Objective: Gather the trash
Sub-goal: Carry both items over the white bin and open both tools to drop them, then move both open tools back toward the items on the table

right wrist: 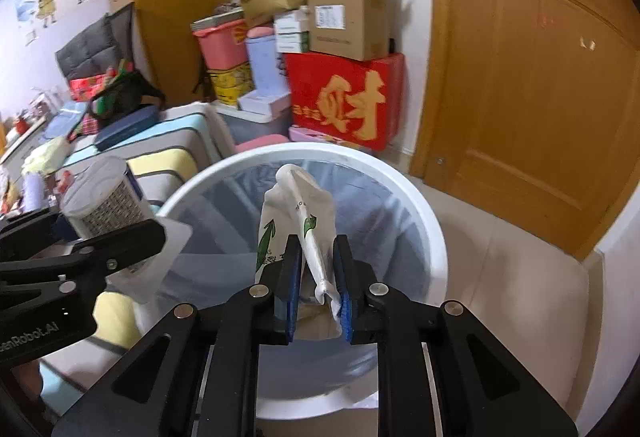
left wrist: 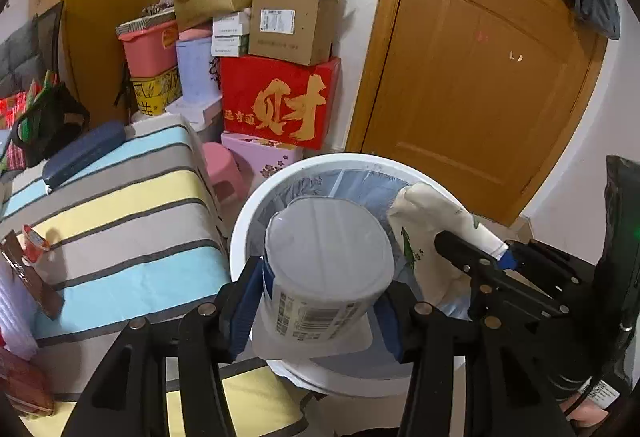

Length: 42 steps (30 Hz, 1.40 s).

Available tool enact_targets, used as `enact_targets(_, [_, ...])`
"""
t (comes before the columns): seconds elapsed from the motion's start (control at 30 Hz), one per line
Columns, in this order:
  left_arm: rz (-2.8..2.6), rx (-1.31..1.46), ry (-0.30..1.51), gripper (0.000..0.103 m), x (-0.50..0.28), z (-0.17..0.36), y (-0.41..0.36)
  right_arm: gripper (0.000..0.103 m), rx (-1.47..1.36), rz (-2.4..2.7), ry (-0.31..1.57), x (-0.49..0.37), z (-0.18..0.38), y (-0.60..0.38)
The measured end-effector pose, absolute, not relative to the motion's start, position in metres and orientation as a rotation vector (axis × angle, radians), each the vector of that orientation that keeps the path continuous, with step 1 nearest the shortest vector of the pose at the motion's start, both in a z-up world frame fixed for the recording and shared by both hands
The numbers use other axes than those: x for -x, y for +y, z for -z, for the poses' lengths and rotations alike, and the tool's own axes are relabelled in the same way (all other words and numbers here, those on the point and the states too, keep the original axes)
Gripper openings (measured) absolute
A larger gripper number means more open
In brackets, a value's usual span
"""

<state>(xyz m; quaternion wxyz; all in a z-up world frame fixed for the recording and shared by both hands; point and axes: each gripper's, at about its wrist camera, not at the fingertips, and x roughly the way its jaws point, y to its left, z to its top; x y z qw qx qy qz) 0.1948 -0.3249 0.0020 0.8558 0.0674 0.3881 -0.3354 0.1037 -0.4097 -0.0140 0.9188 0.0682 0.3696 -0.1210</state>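
Two hand-held grippers hang over a white waste bin point(left wrist: 240, 225) lined with a translucent bag, beside a striped blue, yellow and grey cloth point(left wrist: 120, 205). The left gripper point(left wrist: 320, 301) is clamped on a yogurt cup point(left wrist: 328, 261), blue pads pressing its left and right sides; the cup's long axis runs away from the camera, its grey base facing up toward the lens and its peeled foil lid point(left wrist: 312, 341) hanging beneath. The right gripper point(right wrist: 318, 289) pinches a crumpled white wrapper point(right wrist: 296, 213) with green arrows between its nearly closed pads; the wrapper stands roughly upright, its long axis pointing up and away over the bin's opening (both items are above the liner, not in it). Behind the bin stand a red gift box point(left wrist: 280, 101), stacked cardboard boxes point(left wrist: 292, 21) and a wooden door point(left wrist: 480, 77).
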Motion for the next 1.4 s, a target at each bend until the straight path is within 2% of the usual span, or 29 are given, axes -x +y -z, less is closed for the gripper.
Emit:
enact_targets(0.07, [0.711,-0.144,0.819,0.063,-0.196,-0.001,-0.328,0.019,-0.144,0.249,0.776,-0.103,0.017,-0.411])
enact_targets(0.1, [0.712,-0.140,0.819,0.064,-0.196,0.000,-0.327,0.021,-0.147,0.246,0.778,-0.102,0.018,-0.412])
enact_targets(0.17, [0.723,-0.128,0.821,0.066,-0.197,-0.001,-0.327,0.033,-0.141,0.248,0.791,-0.103,0.018,-0.412])
enact_targets(0.2, [0.723,-0.127,0.820,0.066,-0.197,-0.001,-0.326,0.047,-0.134,0.256,0.789,-0.101,0.018,-0.411])
enact_targets(0.23, [0.719,-0.128,0.821,0.066,-0.196,-0.002,-0.326,0.054,-0.131,0.255,0.786,-0.101,0.018,-0.411])
enact_targets(0.8, [0.629,-0.101,0.756,0.066,-0.169,-0.029,-0.271,0.054,-0.167,0.232,0.708,-0.093,-0.002,-0.392])
enact_targets(1.4, [0.438,-0.031,0.659,0.066,-0.124,-0.055,-0.153,0.054,-0.148,0.078,0.614,-0.084,-0.024,-0.318])
